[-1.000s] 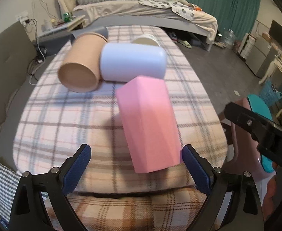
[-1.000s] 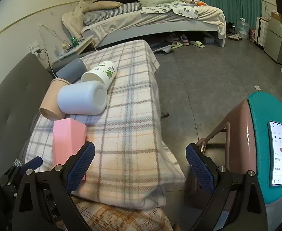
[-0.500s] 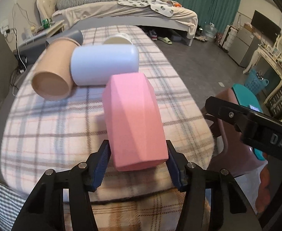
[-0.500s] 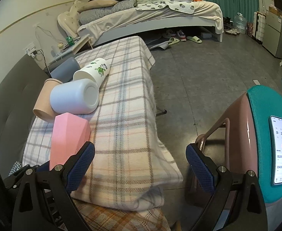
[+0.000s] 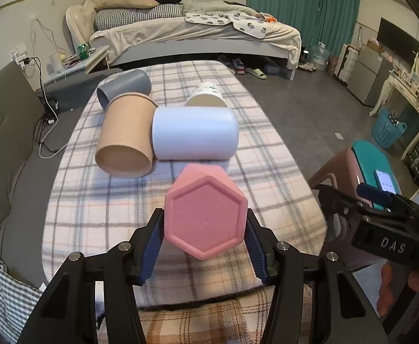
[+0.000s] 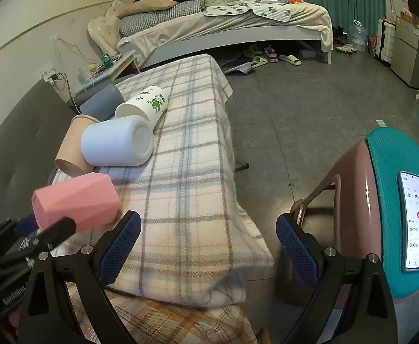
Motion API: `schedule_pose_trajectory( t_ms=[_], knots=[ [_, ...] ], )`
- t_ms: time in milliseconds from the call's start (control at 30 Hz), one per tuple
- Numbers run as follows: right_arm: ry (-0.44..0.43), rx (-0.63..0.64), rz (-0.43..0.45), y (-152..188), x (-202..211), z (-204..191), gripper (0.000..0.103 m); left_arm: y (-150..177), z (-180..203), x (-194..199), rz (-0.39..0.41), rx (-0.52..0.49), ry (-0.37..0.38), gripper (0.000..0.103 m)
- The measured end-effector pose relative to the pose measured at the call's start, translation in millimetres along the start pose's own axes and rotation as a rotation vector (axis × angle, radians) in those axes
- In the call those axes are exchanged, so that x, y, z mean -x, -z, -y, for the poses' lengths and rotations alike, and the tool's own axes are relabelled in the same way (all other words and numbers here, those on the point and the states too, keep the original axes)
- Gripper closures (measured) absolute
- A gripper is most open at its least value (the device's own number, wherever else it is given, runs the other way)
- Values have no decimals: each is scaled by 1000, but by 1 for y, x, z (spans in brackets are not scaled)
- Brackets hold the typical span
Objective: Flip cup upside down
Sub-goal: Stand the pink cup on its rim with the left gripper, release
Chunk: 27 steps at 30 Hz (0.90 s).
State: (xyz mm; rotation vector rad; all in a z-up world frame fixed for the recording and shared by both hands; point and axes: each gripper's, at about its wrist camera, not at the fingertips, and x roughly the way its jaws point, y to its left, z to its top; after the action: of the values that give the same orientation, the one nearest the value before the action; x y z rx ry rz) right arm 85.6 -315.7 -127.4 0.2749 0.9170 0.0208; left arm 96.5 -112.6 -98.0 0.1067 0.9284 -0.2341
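Observation:
A pink hexagonal cup point(image 5: 206, 215) is clamped between my left gripper's point(image 5: 205, 238) blue pads near its base. It is lifted off the plaid blanket point(image 5: 123, 200) and lies roughly level, its closed bottom facing the camera. In the right wrist view the pink cup point(image 6: 74, 203) hangs at the lower left above the blanket. My right gripper point(image 6: 208, 246) is open and empty, off the blanket's right edge.
Several cups lie on their sides behind: a tan one point(image 5: 126, 137), a pale blue one point(image 5: 195, 133), a grey one point(image 5: 125, 87) and a white printed one point(image 5: 206, 97). A pink stool with a teal top point(image 6: 392, 206) carrying a phone point(image 6: 415, 220) stands at the right.
My left gripper closed on the pink cup, lifted it and tipped it so its base now faces the camera. The right gripper stayed open and hardly moved.

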Motion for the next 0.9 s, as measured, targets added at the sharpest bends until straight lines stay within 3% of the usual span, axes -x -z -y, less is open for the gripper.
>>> schedule_pose_trajectory(
  t_ms=[633, 700, 900],
  knots=[
    [7, 8, -7, 2, 2, -3, 7, -15, -11, -13, -32, 32, 15, 45],
    [10, 16, -1, 2, 6, -5, 7, -16, -12, -10, -30, 38, 23, 39],
    [21, 41, 33, 0, 27, -14, 7, -22, -13, 15, 20, 44, 25, 39]
  ],
)
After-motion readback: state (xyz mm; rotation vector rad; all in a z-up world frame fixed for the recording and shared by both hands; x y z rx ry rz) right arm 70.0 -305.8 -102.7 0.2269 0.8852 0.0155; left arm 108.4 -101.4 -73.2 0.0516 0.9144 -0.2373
